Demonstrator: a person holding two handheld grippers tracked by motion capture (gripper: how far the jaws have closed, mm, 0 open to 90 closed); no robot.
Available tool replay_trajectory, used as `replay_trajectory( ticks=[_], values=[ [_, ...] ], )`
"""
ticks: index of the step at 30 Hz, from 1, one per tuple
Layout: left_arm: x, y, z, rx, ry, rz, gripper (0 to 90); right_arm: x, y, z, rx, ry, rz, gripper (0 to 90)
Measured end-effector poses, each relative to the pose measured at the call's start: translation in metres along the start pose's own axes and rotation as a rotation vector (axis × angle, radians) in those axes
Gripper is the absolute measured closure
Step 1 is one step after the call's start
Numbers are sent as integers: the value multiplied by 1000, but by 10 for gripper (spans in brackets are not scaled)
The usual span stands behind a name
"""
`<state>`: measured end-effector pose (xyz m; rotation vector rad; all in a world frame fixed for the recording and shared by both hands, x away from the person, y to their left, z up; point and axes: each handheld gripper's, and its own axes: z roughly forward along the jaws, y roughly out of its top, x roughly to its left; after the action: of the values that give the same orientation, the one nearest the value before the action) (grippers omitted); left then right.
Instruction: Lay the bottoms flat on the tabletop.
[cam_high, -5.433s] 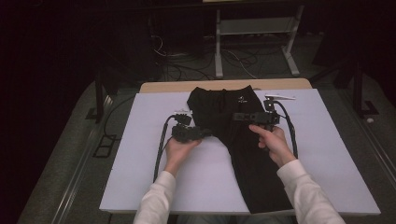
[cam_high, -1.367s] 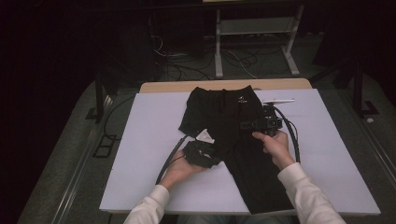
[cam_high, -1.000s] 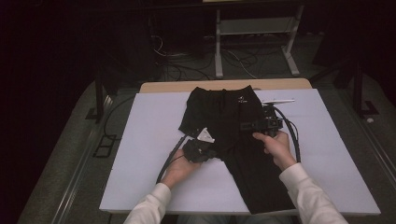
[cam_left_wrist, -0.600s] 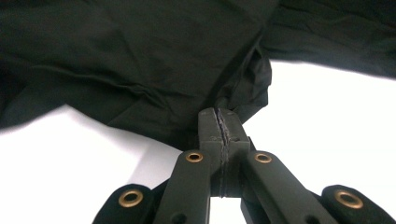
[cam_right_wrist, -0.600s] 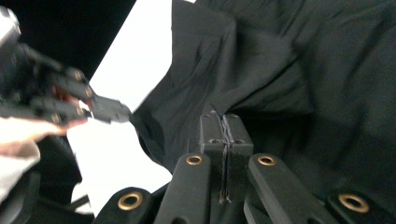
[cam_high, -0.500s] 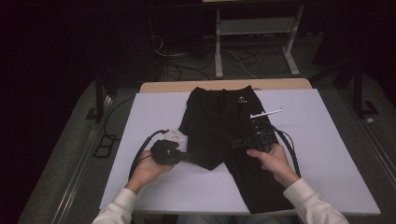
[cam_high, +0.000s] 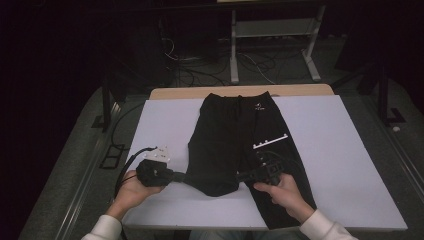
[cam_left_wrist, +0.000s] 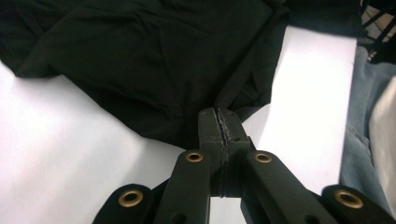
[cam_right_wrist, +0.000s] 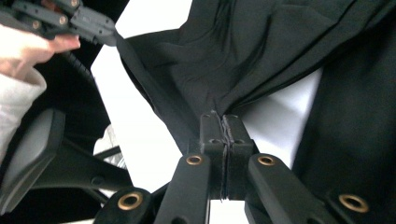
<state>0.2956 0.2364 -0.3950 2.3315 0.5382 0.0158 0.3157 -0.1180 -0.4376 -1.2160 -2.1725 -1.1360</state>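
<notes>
Closest to the person, the left gripper (cam_high: 181, 176) is clamped on the hem of the black trousers (cam_high: 235, 140), near the white table's (cam_high: 345, 150) near-left corner. The right gripper (cam_high: 240, 177) pinches the same hem further right (its jaws fully closed on cloth), so the folded leg is stretched between them. Beyond, the trousers lie flat, waistband towards the far edge.

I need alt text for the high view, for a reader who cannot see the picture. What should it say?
A person at a white table holds the folded-up leg hem of black trousers stretched between two grippers, the left gripper and the right gripper, both shut on the cloth. The other trouser leg lies flat toward the near edge, and the room around is dark.
</notes>
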Motion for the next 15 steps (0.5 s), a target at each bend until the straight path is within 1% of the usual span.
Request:
replay_trajectory(
  ticks=[5, 9, 15],
  values=[
    [-6, -15, -11, 9, -17, 4, 893, 11, -9, 14, 46, 22, -27, 884],
    [-10, -25, -16, 39, -19, 19, 893, 20, -14, 25, 72, 42, -45, 884],
    [-11, -36, -23, 53, -21, 16, 893, 31, -23, 42, 115, 61, -64, 883]
  ],
)
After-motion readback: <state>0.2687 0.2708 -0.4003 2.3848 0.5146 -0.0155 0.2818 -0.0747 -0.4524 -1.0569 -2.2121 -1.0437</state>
